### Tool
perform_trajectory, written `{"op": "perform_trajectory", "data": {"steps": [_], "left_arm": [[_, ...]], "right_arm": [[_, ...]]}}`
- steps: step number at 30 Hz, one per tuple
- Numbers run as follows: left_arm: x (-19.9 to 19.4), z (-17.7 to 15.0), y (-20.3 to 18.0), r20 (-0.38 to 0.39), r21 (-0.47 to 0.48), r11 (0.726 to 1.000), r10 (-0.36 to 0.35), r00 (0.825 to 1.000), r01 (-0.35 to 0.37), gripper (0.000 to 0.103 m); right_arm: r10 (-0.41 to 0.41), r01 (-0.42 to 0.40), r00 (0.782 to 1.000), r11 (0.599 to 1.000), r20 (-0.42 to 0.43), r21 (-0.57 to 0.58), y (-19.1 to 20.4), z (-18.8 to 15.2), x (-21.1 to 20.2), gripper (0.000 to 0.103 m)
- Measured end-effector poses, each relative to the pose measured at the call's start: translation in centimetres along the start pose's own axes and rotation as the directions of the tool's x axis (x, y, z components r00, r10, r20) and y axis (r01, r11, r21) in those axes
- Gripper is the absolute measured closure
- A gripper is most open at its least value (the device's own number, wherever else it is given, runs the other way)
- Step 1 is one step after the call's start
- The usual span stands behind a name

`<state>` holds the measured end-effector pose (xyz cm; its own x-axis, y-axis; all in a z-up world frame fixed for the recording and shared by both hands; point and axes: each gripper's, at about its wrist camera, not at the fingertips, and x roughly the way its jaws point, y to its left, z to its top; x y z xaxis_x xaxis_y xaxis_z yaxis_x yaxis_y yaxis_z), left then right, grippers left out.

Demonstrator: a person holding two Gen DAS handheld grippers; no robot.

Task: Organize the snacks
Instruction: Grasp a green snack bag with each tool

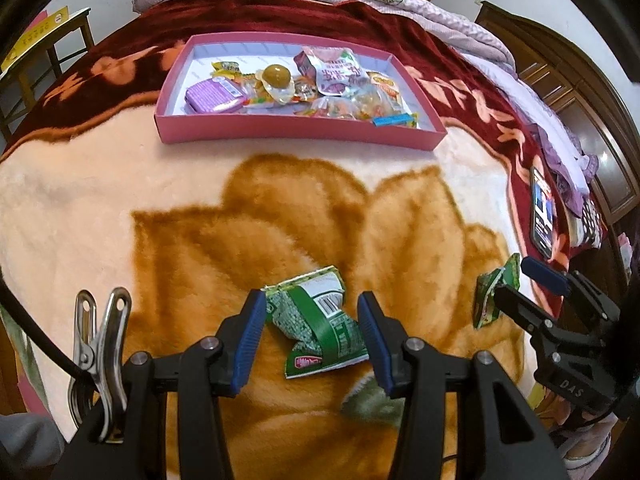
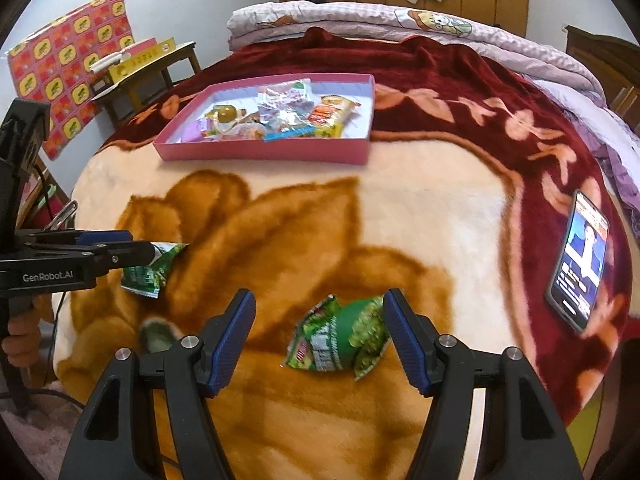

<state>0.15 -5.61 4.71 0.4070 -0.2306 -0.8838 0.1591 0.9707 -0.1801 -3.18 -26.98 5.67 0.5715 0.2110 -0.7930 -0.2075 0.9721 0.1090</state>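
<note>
Your left tool point(image 1: 312, 340) straddles one green packet point(image 1: 318, 326) on the bed, its pads spread and just clear of it, and your right tool point(image 2: 320, 340) is spread round the other packet point(image 2: 340, 338), ready for a paired pickup. The pink box point(image 1: 280, 128) at 12 o'clock already holds the other snacks, so both packets likely go there.

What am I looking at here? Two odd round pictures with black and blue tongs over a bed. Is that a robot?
No robot: a person holds a hand-operated claw in each hand, and a wide-angle camera on each looks along its fingers. One picture comes from the left claw, the other from the right claw. Both hang over a blanket. Each has a green snack packet lying between its open fingers: the left packet and the right packet. Neither looks gripped yet. Farther back sits a pink tray already holding snacks, and a phone lies to the right.
</note>
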Motion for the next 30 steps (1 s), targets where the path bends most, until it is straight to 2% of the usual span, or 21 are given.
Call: {"op": "perform_trajectory", "data": {"steps": [6,18,19,20,21,30], "left_arm": [[0.4,-0.3,-0.5,-0.008,0.016,1.000,-0.008,1.000,0.008,0.053],[1.6,-0.9,-1.2,-0.015,0.064,0.997,0.038,0.999,-0.037,0.051],[1.7,-1.0,-1.3,-0.015,0.073,0.997,0.039,0.999,-0.038,0.051],[1.8,-1.1,-1.4,-0.015,0.081,0.996,0.039,0.999,-0.037,0.051],[1.9,-1.1,-1.5,-0.015,0.088,0.996,0.036,0.999,-0.035,0.053],[1.4,-1.1,-1.2,0.010,0.100,0.995,0.005,1.000,-0.006,0.058]], "right_arm": [[-0.005,0.006,1.000,1.000,-0.029,0.021,-0.6,-0.9,0.7,0.035],[-0.039,0.042,0.998,0.996,-0.044,0.083,-1.5,-1.5,2.5,0.036],[-0.039,0.043,0.998,0.995,-0.044,0.093,-1.6,-1.5,2.6,0.037],[-0.041,0.045,0.998,0.993,-0.040,0.106,-1.8,-1.5,2.7,0.043],[-0.037,0.042,0.999,0.992,-0.038,0.120,-2.1,-1.5,2.7,0.055],[0.007,-0.007,1.000,0.992,0.001,0.129,-1.3,-0.8,2.3,0.058]]}}
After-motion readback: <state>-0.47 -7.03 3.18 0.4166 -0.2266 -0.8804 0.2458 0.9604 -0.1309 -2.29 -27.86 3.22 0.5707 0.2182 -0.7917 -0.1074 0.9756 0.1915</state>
